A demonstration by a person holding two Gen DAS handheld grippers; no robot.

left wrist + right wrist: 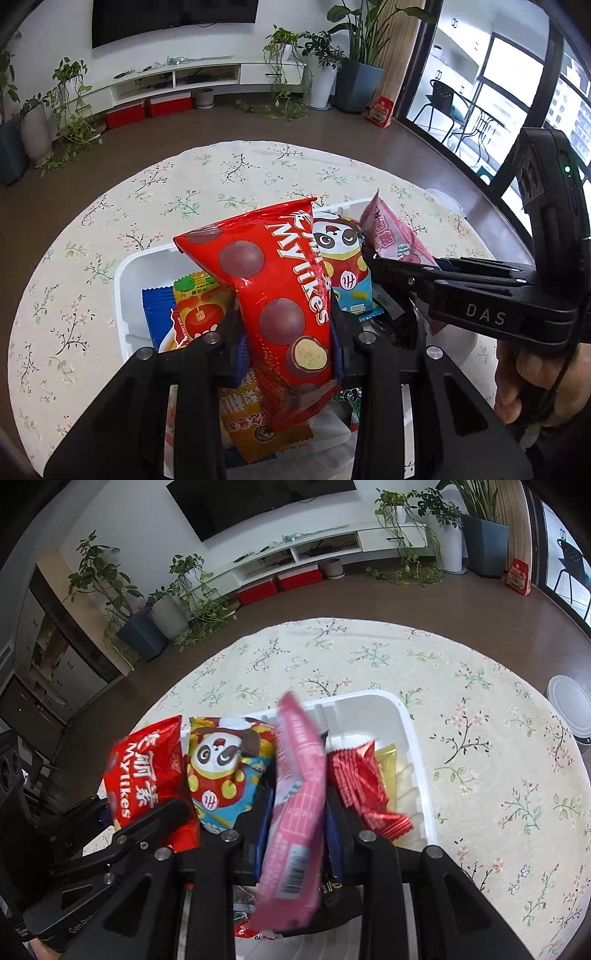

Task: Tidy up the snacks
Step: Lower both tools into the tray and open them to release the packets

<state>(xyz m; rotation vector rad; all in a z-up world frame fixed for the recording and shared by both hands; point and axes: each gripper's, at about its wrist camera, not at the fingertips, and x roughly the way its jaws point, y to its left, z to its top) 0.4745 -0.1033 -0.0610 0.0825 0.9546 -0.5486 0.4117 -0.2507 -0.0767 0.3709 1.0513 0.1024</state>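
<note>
While over bin (122,280), both packets clamped

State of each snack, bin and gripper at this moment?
Left gripper: shut on red Mylikes bag, upright over bin.
Right gripper: shut on pink packet, upright.
Panda packet: standing in bin.
White bin: partly filled.

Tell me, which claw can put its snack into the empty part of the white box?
The right claw, probably. Its pink packet hangs beside the bare right end of the white box. The left claw, with the red Mylikes bag, is over a crowded part.
</note>
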